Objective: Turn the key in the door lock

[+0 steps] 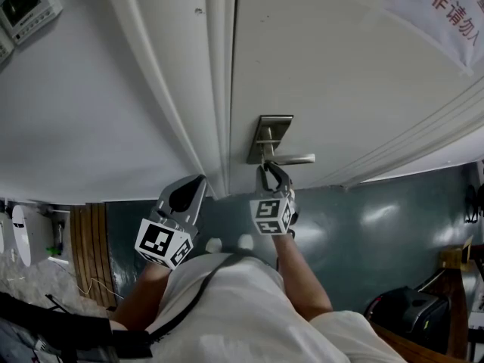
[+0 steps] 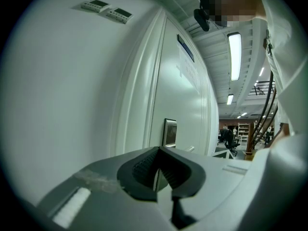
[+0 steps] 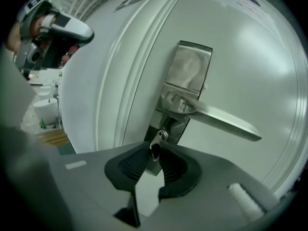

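My right claw [image 3: 155, 152] was nosed up to the door [image 3: 250, 57] with its tips pinched on the bow of the key [image 3: 157, 138]. The key stuck out of the lock plate [image 3: 185, 81] dead ahead of the jaws, just under the lever handle [image 3: 226, 121]. The grip was only at the very tips, so I figured the trick was to keep the squeeze firm and roll the wrist about the key's own axis. Any push sideways or down and the bow would probably slip out, or the key would bind in the cylinder. The lever sat right above the claw too, so not much room there. My left claw [image 2: 159, 149] hung off to the side by the door frame [image 2: 139, 95], jaws closed on nothing, well apart from the lock and doing no work.
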Action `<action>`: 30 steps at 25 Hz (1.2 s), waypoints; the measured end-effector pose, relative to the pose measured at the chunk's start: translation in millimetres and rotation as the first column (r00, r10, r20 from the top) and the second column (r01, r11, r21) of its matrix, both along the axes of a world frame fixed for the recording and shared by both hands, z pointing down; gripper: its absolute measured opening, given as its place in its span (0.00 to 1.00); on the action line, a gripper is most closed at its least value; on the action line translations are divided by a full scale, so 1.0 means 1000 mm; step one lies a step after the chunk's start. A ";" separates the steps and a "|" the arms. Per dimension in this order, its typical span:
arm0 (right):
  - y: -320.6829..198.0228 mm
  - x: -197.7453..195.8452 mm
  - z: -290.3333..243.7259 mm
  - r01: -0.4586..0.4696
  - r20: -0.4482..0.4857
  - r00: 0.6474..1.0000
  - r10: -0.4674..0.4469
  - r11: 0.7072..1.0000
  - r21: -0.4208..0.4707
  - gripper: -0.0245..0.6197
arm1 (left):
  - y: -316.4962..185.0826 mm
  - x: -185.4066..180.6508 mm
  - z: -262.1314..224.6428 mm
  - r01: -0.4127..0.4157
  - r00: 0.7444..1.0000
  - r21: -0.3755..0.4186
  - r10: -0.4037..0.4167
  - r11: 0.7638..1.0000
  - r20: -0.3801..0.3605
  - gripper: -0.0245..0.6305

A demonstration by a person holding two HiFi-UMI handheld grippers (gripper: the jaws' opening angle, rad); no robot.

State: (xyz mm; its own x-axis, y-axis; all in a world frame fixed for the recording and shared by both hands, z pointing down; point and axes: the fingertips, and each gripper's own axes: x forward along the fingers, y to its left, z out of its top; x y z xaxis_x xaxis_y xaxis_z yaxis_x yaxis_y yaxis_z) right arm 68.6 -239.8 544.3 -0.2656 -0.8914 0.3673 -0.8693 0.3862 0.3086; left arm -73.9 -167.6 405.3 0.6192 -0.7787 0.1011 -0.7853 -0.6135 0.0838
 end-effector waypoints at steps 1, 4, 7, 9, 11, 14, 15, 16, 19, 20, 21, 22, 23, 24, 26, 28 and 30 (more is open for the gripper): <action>0.000 0.000 0.000 -0.007 0.052 0.999 0.008 1.000 -0.017 0.14 | 0.000 -0.001 0.000 0.002 1.000 -0.001 -0.002 1.000 0.000 0.05; -0.001 0.002 -0.001 -0.022 0.218 0.975 0.036 0.997 -0.068 0.14 | -0.001 -0.003 0.000 0.001 1.000 -0.001 -0.001 1.000 0.000 0.05; 0.000 0.005 0.001 -0.022 0.347 0.936 0.060 0.993 -0.112 0.14 | 0.000 -0.003 0.001 -0.005 1.000 -0.001 0.005 1.000 -0.001 0.05; 0.000 0.006 0.001 -0.025 0.443 0.893 0.084 0.990 -0.137 0.13 | 0.000 -0.003 0.001 -0.007 1.000 -0.001 0.007 1.000 0.000 0.05; -0.001 0.007 0.001 -0.032 0.524 0.845 0.109 0.988 -0.154 0.13 | 0.000 -0.003 0.000 -0.009 1.000 0.000 0.009 1.000 0.000 0.05; -0.001 0.008 0.000 -0.037 0.633 0.760 0.145 0.983 -0.181 0.13 | 0.001 -0.005 0.000 -0.011 1.000 0.000 0.011 1.000 0.001 0.05; -0.001 0.008 0.000 -0.036 0.661 0.734 0.153 0.982 -0.187 0.13 | 0.001 -0.006 0.000 -0.010 1.000 0.000 0.010 1.000 0.000 0.05; -0.001 0.008 0.000 -0.036 0.681 0.715 0.158 0.981 -0.191 0.13 | 0.002 -0.006 0.000 -0.009 1.000 0.000 0.009 1.000 -0.001 0.05; -0.001 0.009 0.000 -0.033 0.707 0.688 0.166 0.980 -0.197 0.13 | 0.003 -0.009 0.000 -0.003 1.000 -0.002 0.003 1.000 -0.002 0.05; -0.001 0.009 0.000 -0.033 0.711 0.683 0.168 0.979 -0.199 0.13 | 0.003 -0.009 0.000 -0.004 1.000 -0.002 0.004 1.000 -0.001 0.05; -0.001 0.009 0.000 -0.034 0.716 0.677 0.170 0.979 -0.201 0.13 | 0.003 -0.010 0.000 -0.006 1.000 0.000 0.006 1.000 0.000 0.05; -0.001 0.009 0.000 -0.035 0.723 0.669 0.173 0.979 -0.203 0.13 | 0.004 -0.010 0.000 -0.008 1.000 0.002 0.008 1.000 0.000 0.05; -0.001 0.009 0.000 -0.035 0.732 0.658 0.177 0.978 -0.205 0.13 | 0.004 -0.010 0.000 -0.009 1.000 0.003 0.009 1.000 0.001 0.05; -0.001 0.009 0.000 -0.035 0.743 0.644 0.181 0.978 -0.208 0.13 | 0.004 -0.010 -0.001 -0.009 1.000 0.004 0.009 1.000 0.000 0.05; -0.001 0.010 0.000 -0.034 0.774 0.602 0.193 0.976 -0.216 0.13 | 0.005 -0.011 -0.001 -0.008 1.000 0.005 0.008 1.000 -0.002 0.05; -0.001 0.011 0.001 -0.032 0.805 0.558 0.204 0.974 -0.225 0.13 | 0.006 -0.010 -0.002 -0.009 1.000 0.005 0.009 1.000 -0.001 0.05; -0.001 0.012 0.001 -0.026 0.830 0.516 0.211 0.973 -0.231 0.13 | 0.008 -0.010 -0.001 -0.006 1.000 0.004 0.006 1.000 -0.001 0.05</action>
